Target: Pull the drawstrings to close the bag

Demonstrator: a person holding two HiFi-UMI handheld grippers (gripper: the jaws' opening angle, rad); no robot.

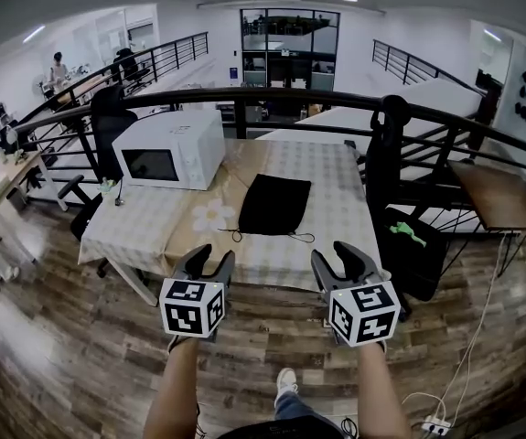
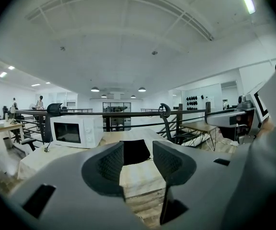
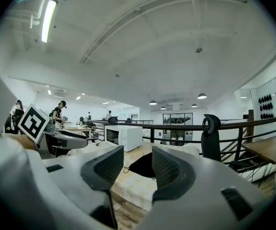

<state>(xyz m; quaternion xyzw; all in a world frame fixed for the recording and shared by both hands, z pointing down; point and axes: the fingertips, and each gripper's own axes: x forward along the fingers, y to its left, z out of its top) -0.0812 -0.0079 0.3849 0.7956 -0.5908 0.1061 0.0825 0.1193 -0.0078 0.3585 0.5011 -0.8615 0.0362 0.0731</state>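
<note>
While the left gripper [image 1: 210, 256] and right gripper [image 1: 334, 252] hang side by side over the wood floor [image 1: 272, 337], just short of the table's [image 1: 336, 190] near edge, each has its jaws apart with nothing between them. Neither touches the table. On its checked cloth the black bag [image 1: 274, 204] lies flat near the middle, to the right of the white microwave [image 1: 166, 151], well apart from both grippers. Thin drawstrings [image 1: 301, 237] trail from the bag's near edge toward the table's near side. A black chair [image 1: 383, 154] stands at the table's right.
</note>
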